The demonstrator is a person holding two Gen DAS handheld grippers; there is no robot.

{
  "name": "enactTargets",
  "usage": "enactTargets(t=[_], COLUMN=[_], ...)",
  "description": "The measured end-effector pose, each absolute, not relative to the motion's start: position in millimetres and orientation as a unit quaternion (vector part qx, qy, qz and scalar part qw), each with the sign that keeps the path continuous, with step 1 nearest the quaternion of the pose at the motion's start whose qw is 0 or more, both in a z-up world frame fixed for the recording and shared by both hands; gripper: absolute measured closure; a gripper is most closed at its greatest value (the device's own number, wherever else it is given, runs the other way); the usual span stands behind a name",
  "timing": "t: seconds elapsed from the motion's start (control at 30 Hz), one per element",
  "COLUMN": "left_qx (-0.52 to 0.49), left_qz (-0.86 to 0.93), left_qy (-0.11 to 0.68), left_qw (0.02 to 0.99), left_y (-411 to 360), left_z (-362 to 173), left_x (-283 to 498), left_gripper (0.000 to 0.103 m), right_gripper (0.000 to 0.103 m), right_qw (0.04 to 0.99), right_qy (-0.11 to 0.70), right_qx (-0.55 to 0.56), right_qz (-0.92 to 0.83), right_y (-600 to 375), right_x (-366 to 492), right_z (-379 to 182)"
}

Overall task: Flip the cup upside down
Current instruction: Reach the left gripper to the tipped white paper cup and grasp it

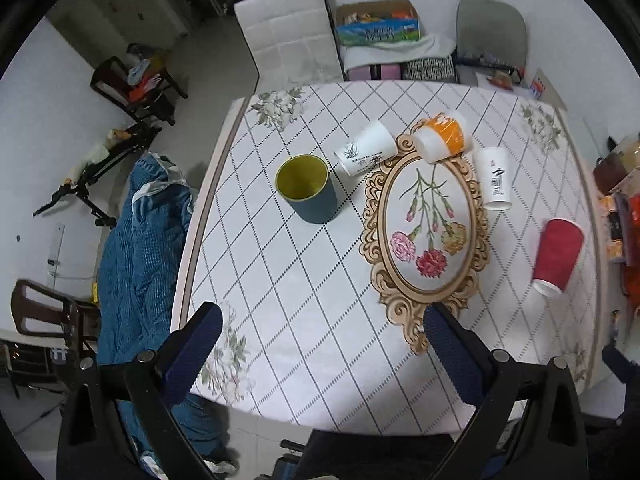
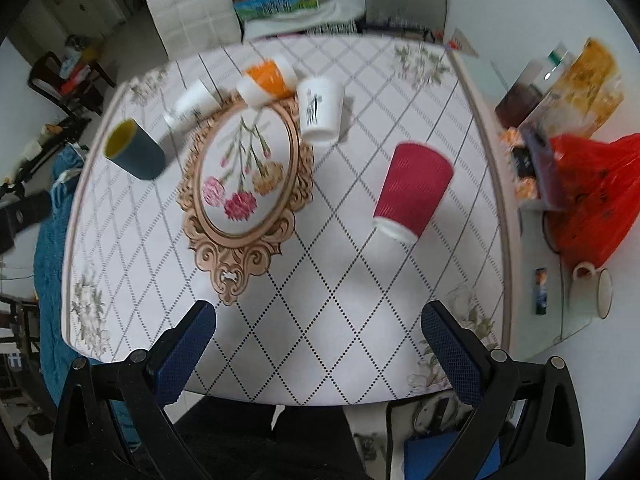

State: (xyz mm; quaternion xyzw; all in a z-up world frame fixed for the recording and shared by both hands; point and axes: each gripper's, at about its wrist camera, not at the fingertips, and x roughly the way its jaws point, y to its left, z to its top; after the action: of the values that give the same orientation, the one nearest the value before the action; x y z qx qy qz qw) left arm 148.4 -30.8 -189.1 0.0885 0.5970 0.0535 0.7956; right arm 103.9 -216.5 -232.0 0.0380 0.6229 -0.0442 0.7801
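Five cups on a diamond-patterned tablecloth (image 1: 304,320); both grippers empty, fingers spread wide.

Blue cup with yellow interior (image 1: 307,189), the only one mouth-up, long axis vertical, stands left of centre in the left view, up-frame and between the left gripper (image 1: 322,354) fingers. In the right view it sits far at the left edge (image 2: 134,150), well off the right gripper (image 2: 318,354) line; left hand judged nearer. Red cup (image 2: 412,190), orange cup (image 1: 442,138) and two white printed cups (image 1: 366,152) (image 1: 495,178) appear already inverted or tipped around the oval floral mat (image 1: 426,216).
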Motion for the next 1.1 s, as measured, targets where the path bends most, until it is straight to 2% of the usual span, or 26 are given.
enactTargets(t=[0.27,0.6,0.8,1.1], left_qx=[0.159,0.348,0.439,0.487], left_qz=[0.025,-0.038,-0.077,-0.11], left_qy=[0.613,0.585,0.599,0.629], left_qw=[0.774,0.731,0.665,0.596], left_y=[-41,-82,-98,-111], left_z=[-222,-256,-303,-365], left_x=[217,307,355,400], left_gripper=[0.0,0.0,0.0,0.0], right_gripper=[0.0,0.0,0.0,0.0], right_qw=[0.737,0.694,0.676,0.66], right_qy=[0.671,0.709,0.721,0.73], right_qx=[0.054,0.085,0.106,0.13], right_qz=[-0.065,-0.091,-0.104,-0.12], right_y=[-213,-216,-216,-217], right_x=[147,197,220,245], right_z=[-295,-348,-368,-381])
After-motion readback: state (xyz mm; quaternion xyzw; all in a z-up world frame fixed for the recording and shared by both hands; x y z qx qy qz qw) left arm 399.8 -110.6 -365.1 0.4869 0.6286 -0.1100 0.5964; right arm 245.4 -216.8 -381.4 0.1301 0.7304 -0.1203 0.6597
